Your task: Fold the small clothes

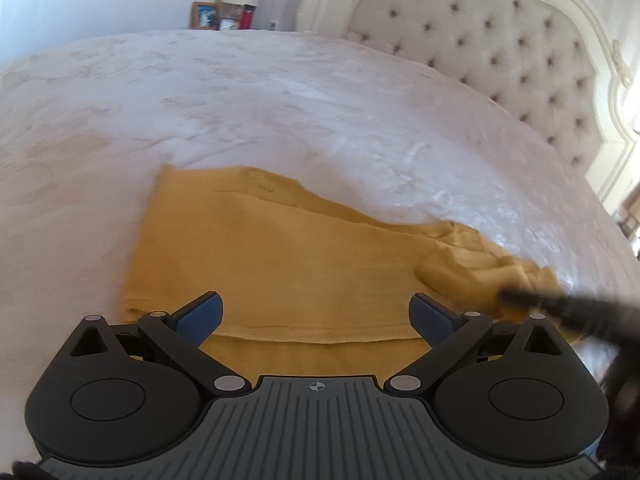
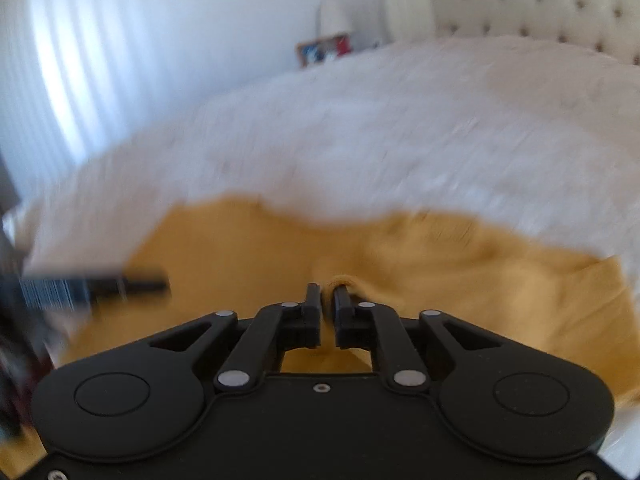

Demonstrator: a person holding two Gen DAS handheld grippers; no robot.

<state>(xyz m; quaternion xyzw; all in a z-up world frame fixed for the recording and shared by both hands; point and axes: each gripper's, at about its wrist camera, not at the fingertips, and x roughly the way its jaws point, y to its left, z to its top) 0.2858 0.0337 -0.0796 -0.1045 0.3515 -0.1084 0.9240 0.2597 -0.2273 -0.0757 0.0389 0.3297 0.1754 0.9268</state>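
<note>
Tufted headboard (image 1: 500,40) beyond white bedspread (image 1: 280,100)

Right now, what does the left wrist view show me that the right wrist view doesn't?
Only the left wrist view: the left gripper open above the yellow garment, nothing between its blue pads, and the garment's flat folded edge.

Only the right wrist view: the right gripper nearly shut, a small fold of yellow cloth pinched at its tips, and the bright curtained window.

Both: the garment on the white bedspread, the tufted headboard, and the other gripper as a dark blur at the frame's edge.
</note>
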